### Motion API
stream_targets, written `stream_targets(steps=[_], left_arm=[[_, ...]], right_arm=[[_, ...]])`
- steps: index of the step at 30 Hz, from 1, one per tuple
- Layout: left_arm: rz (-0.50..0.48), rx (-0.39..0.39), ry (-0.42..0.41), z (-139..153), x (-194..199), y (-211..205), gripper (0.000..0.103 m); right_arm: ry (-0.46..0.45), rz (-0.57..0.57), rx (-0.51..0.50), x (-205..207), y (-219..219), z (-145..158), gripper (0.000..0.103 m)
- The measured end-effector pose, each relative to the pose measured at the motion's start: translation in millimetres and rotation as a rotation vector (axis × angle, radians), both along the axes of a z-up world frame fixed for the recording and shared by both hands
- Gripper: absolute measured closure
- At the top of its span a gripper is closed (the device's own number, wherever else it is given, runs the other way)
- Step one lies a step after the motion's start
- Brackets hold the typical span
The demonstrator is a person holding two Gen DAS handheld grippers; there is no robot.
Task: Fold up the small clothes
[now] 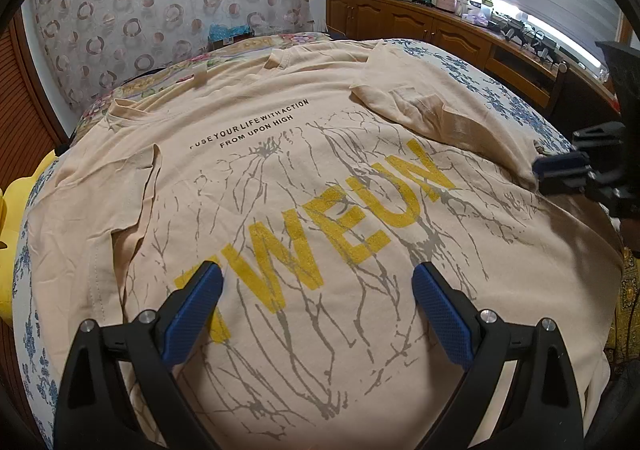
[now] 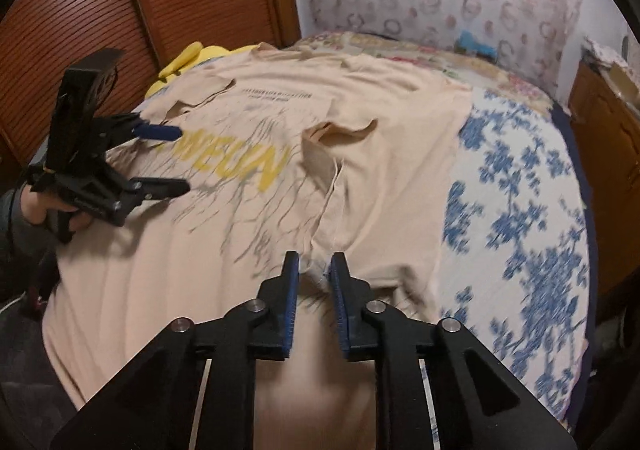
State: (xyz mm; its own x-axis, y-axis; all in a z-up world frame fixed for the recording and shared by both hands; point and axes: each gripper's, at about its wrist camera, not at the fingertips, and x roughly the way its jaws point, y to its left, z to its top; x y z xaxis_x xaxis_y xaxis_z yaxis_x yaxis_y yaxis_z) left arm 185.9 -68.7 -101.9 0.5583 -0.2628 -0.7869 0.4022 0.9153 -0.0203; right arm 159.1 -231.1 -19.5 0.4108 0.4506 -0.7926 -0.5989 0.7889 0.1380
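A beige T-shirt (image 1: 320,178) (image 2: 384,178) with yellow letters and grey crack lines lies spread flat on the bed. One sleeve (image 1: 432,110) is folded inward over the chest. My left gripper (image 1: 318,282) (image 2: 178,158) hovers over the print with its jaws wide open and nothing between them. My right gripper (image 2: 314,266) (image 1: 546,174) is low at the shirt's side by the folded sleeve's seam. Its jaws stand a narrow gap apart. A small ridge of fabric lies at the tips, and the pads do not press on it.
A yellow garment (image 1: 10,250) (image 2: 188,54) lies at the bed's far side. The blue floral bedspread (image 2: 520,210) shows beyond the shirt. A wooden cabinet (image 1: 440,26) with clutter, a louvred door (image 2: 80,10) and a patterned headboard (image 1: 160,10) surround the bed. A hand (image 2: 36,210) holds the left gripper.
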Motion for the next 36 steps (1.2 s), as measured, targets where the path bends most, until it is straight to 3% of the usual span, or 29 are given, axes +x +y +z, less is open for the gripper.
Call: stream_targets(steps=[5, 9, 14, 20, 25, 27, 30, 36], left_arm=[[0.000, 0.000, 0.000, 0, 0, 0, 0.006], [0.000, 0.000, 0.001, 0, 0, 0, 0.006], [0.012, -0.001, -0.001, 1, 1, 0, 0.006], [-0.012, -0.107, -0.056, 30, 8, -10, 0.006], [-0.062, -0.146, -0.080, 51, 24, -32, 0.016], [-0.079, -0.157, -0.062, 51, 37, -46, 0.022], [-0.087, -0.178, -0.008, 45, 59, -59, 0.042], [-0.092, -0.192, 0.057, 31, 86, -88, 0.058]], right_arm=[[-0.030, 0.005, 0.019, -13, -1, 11, 0.080], [-0.094, -0.109, -0.016, -6, -9, 15, 0.077], [-0.099, -0.254, -0.057, 16, -17, 4, 0.076], [-0.098, -0.303, -0.132, 21, -22, -6, 0.073], [-0.082, -0.336, -0.138, 21, -29, -13, 0.048], [-0.079, -0.345, -0.127, 22, -33, -14, 0.044], [-0.074, -0.352, -0.121, 22, -34, -14, 0.041], [-0.075, -0.354, -0.118, 21, -34, -13, 0.040]])
